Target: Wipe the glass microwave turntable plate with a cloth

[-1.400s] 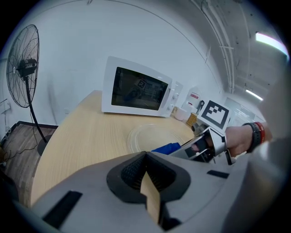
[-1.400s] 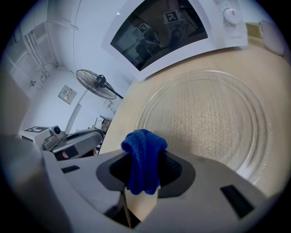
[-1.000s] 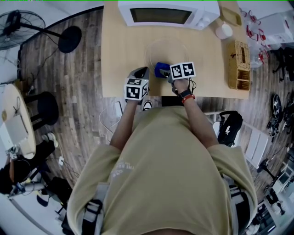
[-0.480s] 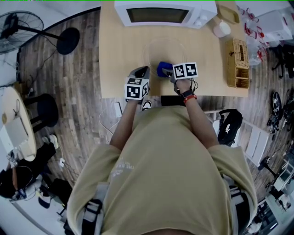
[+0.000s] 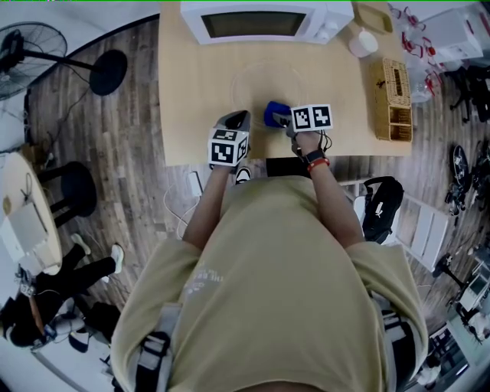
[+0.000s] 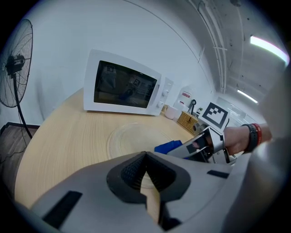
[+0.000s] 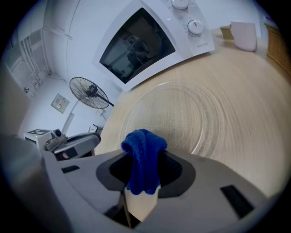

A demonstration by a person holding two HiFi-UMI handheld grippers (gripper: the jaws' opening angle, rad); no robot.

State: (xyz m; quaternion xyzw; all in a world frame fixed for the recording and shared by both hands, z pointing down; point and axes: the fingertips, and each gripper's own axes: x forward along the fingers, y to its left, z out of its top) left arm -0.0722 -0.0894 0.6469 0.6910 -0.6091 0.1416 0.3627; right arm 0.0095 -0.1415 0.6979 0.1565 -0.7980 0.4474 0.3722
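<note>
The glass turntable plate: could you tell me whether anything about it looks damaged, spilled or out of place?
Nothing stands out. The glass plate lies flat on the table in front of the microwave, with no crack or spill visible; the right gripper holds the blue cloth.

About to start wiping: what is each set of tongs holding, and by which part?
The right tongs pinch the blue cloth around its bunched middle, a tuft poking out past the jaws. The left tongs are shut on nothing.
</note>
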